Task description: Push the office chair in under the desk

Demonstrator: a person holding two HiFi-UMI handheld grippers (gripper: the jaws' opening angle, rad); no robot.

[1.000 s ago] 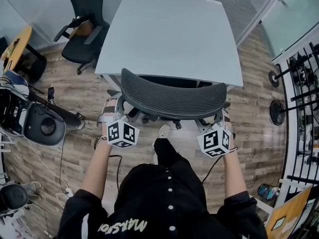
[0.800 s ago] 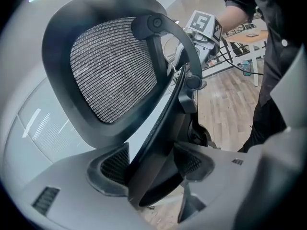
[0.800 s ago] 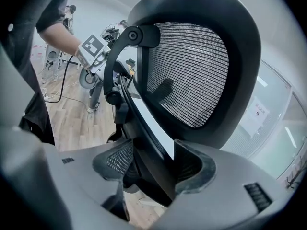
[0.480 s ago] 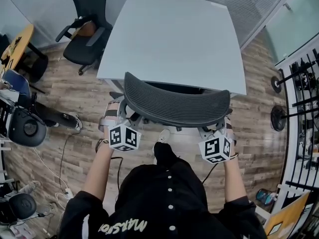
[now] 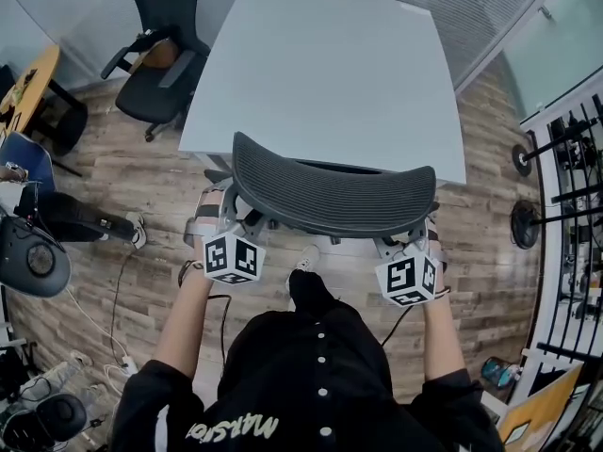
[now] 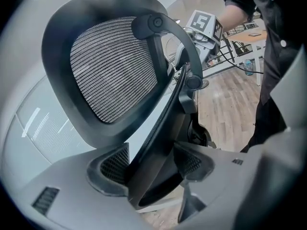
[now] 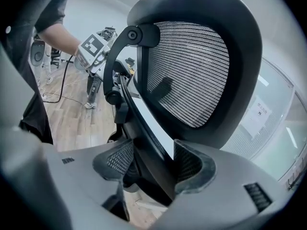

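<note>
Grey mesh on a stiff dark frame: office chair (image 5: 330, 196) at the near edge of the pale desk (image 5: 330, 73), backrest toward the person and overlapping the desk's edge from above, seat hidden beneath it, so cannot tell how far under. Looks rigid in the frame and springy in the mesh; probably heavy enough to resist a nudge, yet likely to roll freely on the wooden floor (image 5: 122, 186) and to swivel if pushed harder on one side. Best taken by the hard frame at both ends of the backrest, never by the mesh, which would give and might mark. Matches the hold seen now: left gripper (image 6: 151, 171) clamped across the dark frame bar at the chair's left side, pads set wide on either face of it; right gripper (image 7: 151, 169) clamped the same way on the bar at the right side. Calls for an even, level push from both hands to keep the chair square to the desk. Leaves a second chair (image 5: 155, 45) well apart beyond the desk's far left corner. Shows no container plainly; clutter at the edges too small to tell.
</note>
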